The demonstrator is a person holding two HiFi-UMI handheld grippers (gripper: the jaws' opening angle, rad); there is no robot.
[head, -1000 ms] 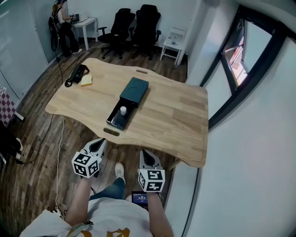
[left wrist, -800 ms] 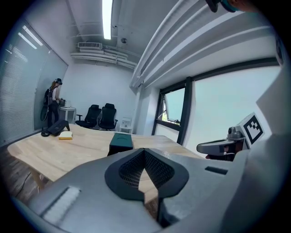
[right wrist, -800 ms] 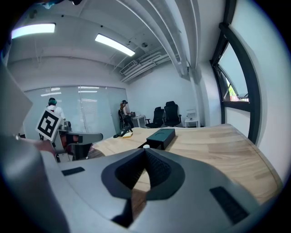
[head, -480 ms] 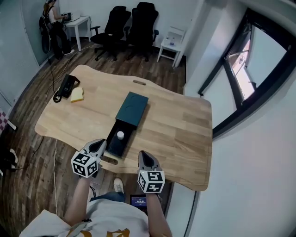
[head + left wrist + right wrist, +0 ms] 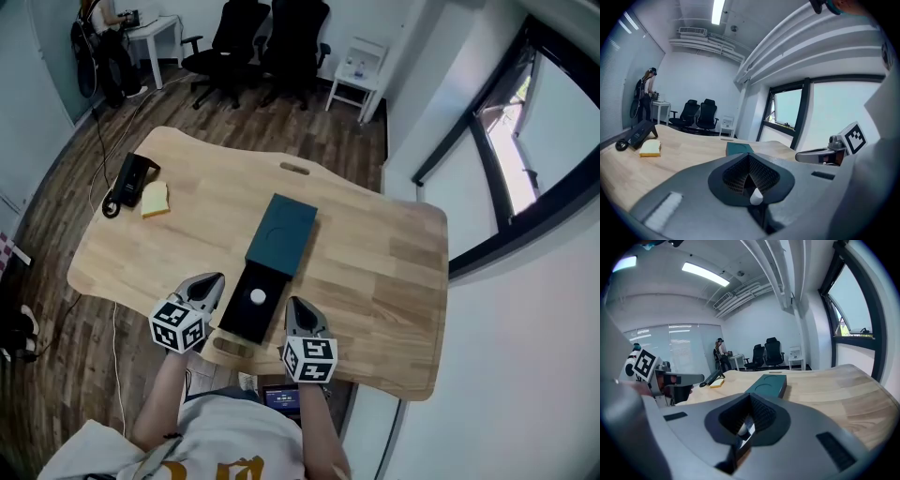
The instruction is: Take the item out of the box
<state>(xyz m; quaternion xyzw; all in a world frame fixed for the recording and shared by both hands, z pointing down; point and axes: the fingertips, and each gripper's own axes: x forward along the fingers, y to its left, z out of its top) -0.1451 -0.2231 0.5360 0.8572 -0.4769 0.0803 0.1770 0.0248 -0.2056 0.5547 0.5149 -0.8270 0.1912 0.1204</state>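
- A dark teal box [image 5: 284, 232] lay about the middle of the wooden bench [image 5: 375, 267], its long side running from the far edge towards the near edge.
- Its black inner tray [image 5: 246, 319] stood slid out of the teal sleeve at the near end, reaching almost to the bench's near edge.
- A small white round item [image 5: 258, 297] sat in the open tray, close to the sleeve's mouth; nothing else could be made out in the tray.
- The left gripper [image 5: 215, 280] hung over the near edge, just left of the tray, jaws pressed together and holding nothing.
- The right gripper [image 5: 293, 303] hung just right of the tray at the same edge, jaws likewise together and empty.
- Neither gripper touched the item or the box.
- A black device [image 5: 129, 180] and a yellow pad [image 5: 155, 199] lay side by side near the bench's far left corner, well apart from the box.
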